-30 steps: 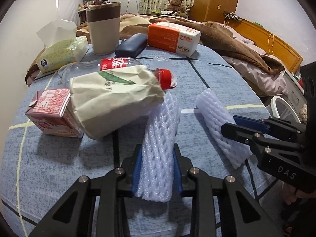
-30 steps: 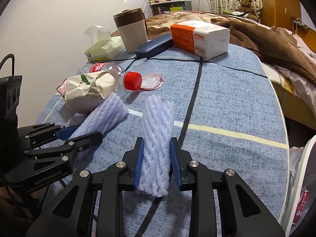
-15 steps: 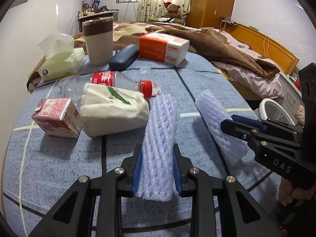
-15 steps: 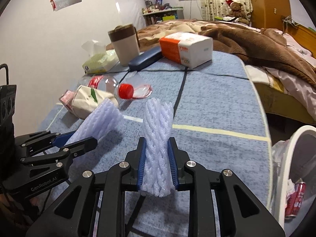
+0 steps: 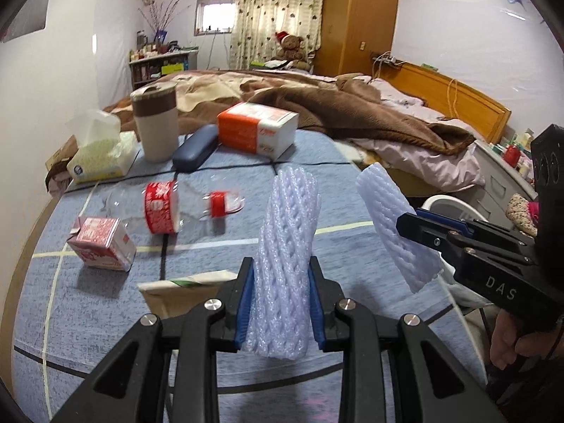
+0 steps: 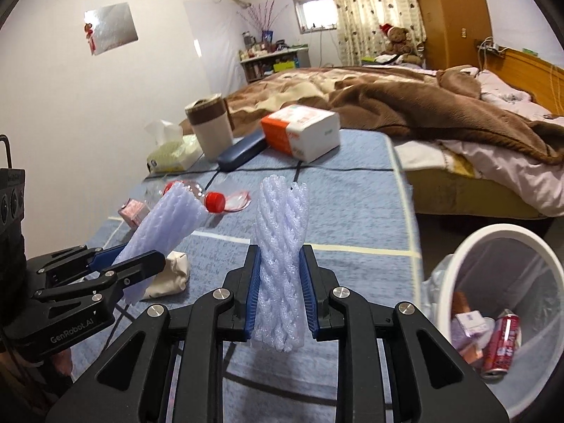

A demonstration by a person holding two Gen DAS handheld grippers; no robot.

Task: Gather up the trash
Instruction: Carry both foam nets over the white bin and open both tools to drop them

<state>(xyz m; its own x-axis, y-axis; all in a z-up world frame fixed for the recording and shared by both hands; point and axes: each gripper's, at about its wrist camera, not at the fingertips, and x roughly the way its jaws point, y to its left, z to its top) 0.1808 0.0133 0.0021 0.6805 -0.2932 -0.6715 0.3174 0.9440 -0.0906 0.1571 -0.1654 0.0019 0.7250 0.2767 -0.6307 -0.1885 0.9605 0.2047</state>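
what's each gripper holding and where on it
Left gripper clamps a white foam net sleeve near its lower end; right gripper clamps another foam sleeve likewise.

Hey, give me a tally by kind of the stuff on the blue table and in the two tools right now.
Foam fruit nets: 2
Plastic bottles: 1
Small cartons: 1
Paper bags: 1
Tissue packs: 2
Cups: 1
Glasses cases: 1
Total: 9

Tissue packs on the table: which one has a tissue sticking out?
The yellow-green pack beside the cup; the orange-and-white pack shows none.
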